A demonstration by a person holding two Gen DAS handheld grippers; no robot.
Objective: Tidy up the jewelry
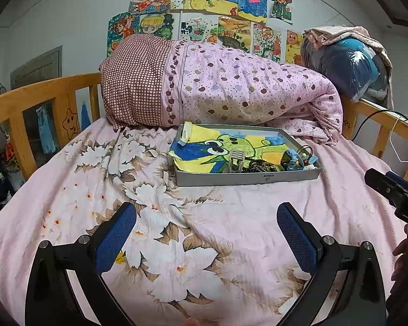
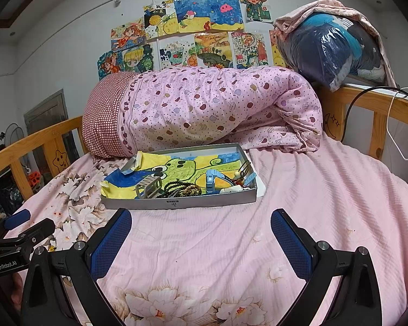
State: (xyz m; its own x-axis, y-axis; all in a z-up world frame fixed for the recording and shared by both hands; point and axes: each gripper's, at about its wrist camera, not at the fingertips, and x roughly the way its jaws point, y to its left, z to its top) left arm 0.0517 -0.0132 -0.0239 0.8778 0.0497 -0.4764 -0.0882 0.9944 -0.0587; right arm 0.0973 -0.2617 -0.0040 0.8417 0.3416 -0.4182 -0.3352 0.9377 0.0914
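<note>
Both hand-held grippers, left [image 1: 206,233] and right [image 2: 201,240], hover spread and empty over the bed [image 2: 299,190], while at 12 o'clock the jewelry [image 2: 182,188] lies tangled in the grey tray's [image 2: 176,204] near-right corner: light, limp, slippery beads, best pinched at a bunched loop.

both fisheye views look forward along their own tongs, low over the bed [image 1: 231,217] and facing the rolled quilt [image 1: 231,87] and the wall drawings [image 1: 204,8] at the far end. the left wrist view sits further left, with the grey tray [image 1: 247,180] right of centre and well ahead; the right wrist view sits further right, with the tray [image 2: 176,203] left of centre and nearer its fingertips. both share the tray, quilt, drawings and wooden rails [image 2: 367,103], and each catches the other tool at its edge.
</note>
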